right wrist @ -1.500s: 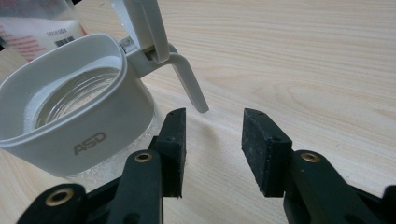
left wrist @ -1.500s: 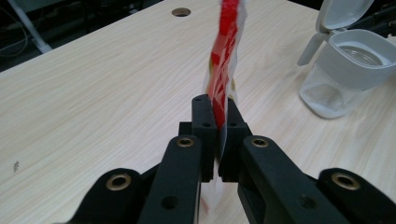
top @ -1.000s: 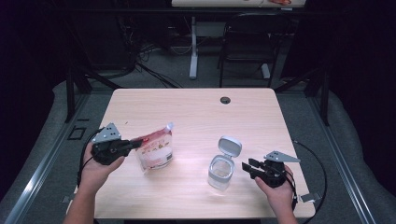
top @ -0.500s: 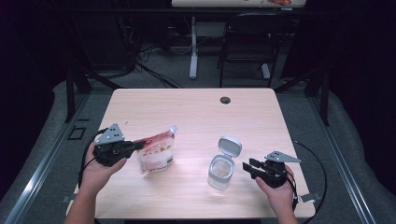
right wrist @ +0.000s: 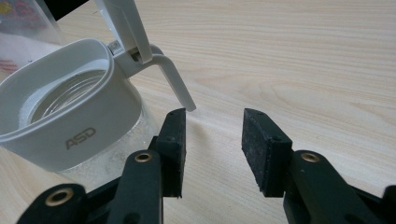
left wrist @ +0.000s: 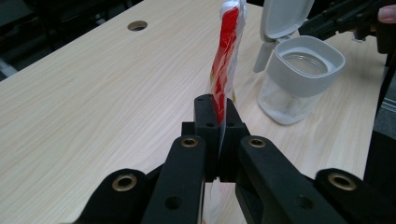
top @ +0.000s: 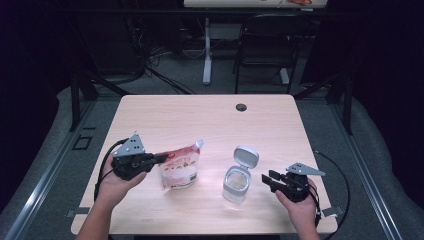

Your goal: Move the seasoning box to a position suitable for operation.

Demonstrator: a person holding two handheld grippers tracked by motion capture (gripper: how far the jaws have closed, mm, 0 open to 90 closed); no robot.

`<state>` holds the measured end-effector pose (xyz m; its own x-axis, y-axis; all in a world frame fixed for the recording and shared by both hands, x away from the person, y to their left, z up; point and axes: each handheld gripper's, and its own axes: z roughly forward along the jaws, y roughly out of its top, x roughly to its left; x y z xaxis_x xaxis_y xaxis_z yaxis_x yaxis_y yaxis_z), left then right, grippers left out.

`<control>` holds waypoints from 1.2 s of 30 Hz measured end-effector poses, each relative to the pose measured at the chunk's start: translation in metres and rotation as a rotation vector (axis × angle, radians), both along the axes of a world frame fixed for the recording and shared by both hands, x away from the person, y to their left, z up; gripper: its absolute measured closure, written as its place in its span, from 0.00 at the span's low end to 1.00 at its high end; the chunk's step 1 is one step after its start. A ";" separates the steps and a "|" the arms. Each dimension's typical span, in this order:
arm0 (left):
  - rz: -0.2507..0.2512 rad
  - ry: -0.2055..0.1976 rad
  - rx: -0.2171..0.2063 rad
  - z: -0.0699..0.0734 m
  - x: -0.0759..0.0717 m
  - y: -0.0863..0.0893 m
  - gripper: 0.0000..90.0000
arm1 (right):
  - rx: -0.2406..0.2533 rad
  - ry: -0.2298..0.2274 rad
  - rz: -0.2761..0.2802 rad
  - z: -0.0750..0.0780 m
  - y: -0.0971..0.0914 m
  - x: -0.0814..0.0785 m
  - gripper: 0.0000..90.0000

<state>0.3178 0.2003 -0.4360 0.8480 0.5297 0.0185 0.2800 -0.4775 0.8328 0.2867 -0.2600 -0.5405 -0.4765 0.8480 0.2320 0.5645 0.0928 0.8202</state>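
Note:
A red and white snack pouch (top: 179,167) stands upright on the wooden table (top: 200,120), and my left gripper (top: 159,158) is shut on its left edge. Seen edge-on in the left gripper view, the pouch (left wrist: 225,51) rises from between the closed jaws of that gripper (left wrist: 218,121). To its right stands a clear container (top: 236,184) with a grey-white rim and its flip lid (top: 246,156) raised. My right gripper (top: 267,179) waits open just right of the container, nothing between its jaws. In the right gripper view the gripper (right wrist: 212,128) sits beside the container (right wrist: 70,126), under its hinge tab.
A round cable hole (top: 241,107) lies near the table's far edge. Beyond the table are a chair (top: 265,45), table legs and cables on the floor. Gripper cables trail off the table's left and right front corners.
My left gripper has carried the pouch a little to the right, toward the container. The right gripper and container have stayed put.

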 end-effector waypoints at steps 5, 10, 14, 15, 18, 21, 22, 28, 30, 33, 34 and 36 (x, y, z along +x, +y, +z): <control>-0.026 0.005 -0.002 -0.001 -0.001 -0.009 1.00 | 0.001 0.001 -0.003 0.000 -0.001 0.000 0.67; -0.051 -0.006 0.002 0.000 -0.004 -0.019 1.00 | 0.002 0.000 -0.005 0.000 -0.001 -0.001 0.67; -0.075 -0.007 0.000 -0.001 -0.006 -0.024 1.00 | 0.001 0.000 -0.004 0.000 -0.001 -0.001 0.67; -0.082 -0.003 -0.004 -0.001 -0.006 -0.025 1.00 | 0.000 0.000 -0.005 0.000 -0.001 -0.001 0.67; -0.102 0.003 -0.011 -0.002 -0.008 -0.029 1.00 | -0.001 0.001 -0.005 0.000 -0.001 -0.001 0.67; -0.131 0.018 -0.016 -0.002 -0.010 -0.034 1.00 | 0.000 0.001 -0.004 0.000 -0.001 -0.001 0.67; -0.137 0.014 -0.016 -0.002 -0.010 -0.035 1.00 | 0.000 0.000 -0.003 0.000 -0.001 -0.001 0.67; -0.158 0.030 -0.022 -0.003 -0.010 -0.033 1.00 | 0.003 -0.002 -0.006 0.001 -0.001 -0.001 0.67; -0.173 0.049 -0.033 -0.004 -0.010 -0.031 1.00 | 0.007 -0.004 -0.005 0.001 -0.001 -0.001 0.67; -0.171 0.059 -0.037 -0.005 -0.009 -0.029 1.00 | 0.005 -0.010 0.001 0.003 0.000 -0.001 0.68; -0.167 0.060 -0.035 -0.005 -0.009 -0.028 1.00 | -0.002 -0.010 0.003 0.005 0.000 -0.001 0.68; -0.161 0.060 -0.038 -0.006 -0.009 -0.027 0.99 | 0.002 -0.019 0.011 0.009 0.001 -0.002 0.69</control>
<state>0.3087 0.1736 -0.4415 0.9211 0.3858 -0.0525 0.2524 -0.4889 0.8350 0.2847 -0.2593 -0.5318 -0.4905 0.8421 0.2243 0.5478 0.0978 0.8309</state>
